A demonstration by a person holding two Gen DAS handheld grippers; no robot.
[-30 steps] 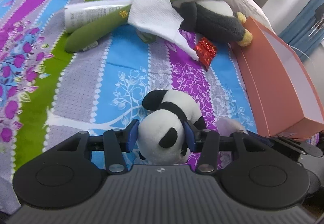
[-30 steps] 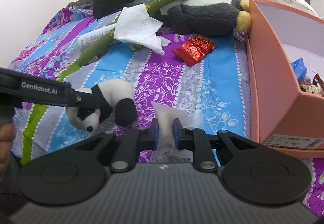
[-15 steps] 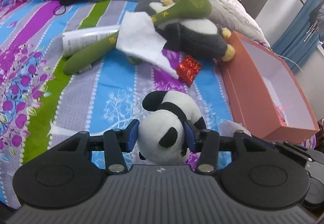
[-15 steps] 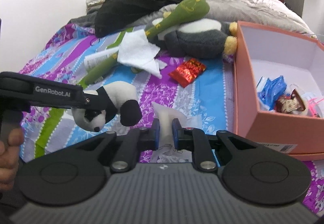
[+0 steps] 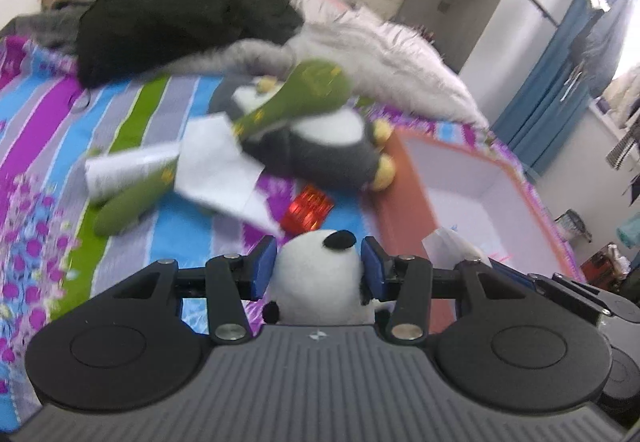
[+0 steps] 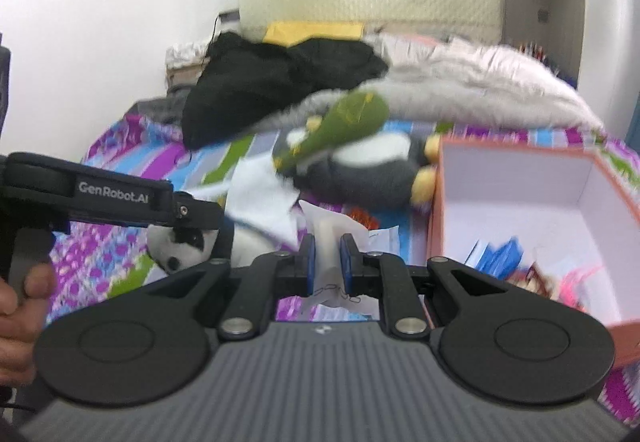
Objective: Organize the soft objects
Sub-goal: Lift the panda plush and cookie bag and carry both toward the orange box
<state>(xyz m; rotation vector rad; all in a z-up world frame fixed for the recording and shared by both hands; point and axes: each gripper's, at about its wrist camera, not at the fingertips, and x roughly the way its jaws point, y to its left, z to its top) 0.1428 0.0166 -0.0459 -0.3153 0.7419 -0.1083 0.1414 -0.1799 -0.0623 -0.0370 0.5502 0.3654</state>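
Observation:
My left gripper (image 5: 319, 266) is shut on a small black-and-white panda plush (image 5: 320, 282), held up above the striped bedspread; the panda (image 6: 180, 246) also hangs under that gripper in the right wrist view. A crumpled white tissue packet (image 6: 328, 238) is pinched in my right gripper (image 6: 327, 262), also off the bed. Farther back lie a big grey-and-white penguin plush (image 5: 324, 150), a long green plush (image 5: 280, 110) across it and a white cloth (image 5: 218, 170). The open orange box (image 6: 434, 202) stands at the right.
A red foil packet (image 5: 307, 208) lies on the bedspread near the box. A white tube (image 5: 128, 170), a black garment (image 5: 180, 18) and a grey quilt (image 5: 380, 50) sit toward the headboard. Blue wrappers (image 6: 496, 254) are in the box. A hand (image 6: 20, 306) holds the left gripper.
Both grippers have risen off the bed with the panda and the tissue packet still held. The views now tilt up, showing the headboard and walls.

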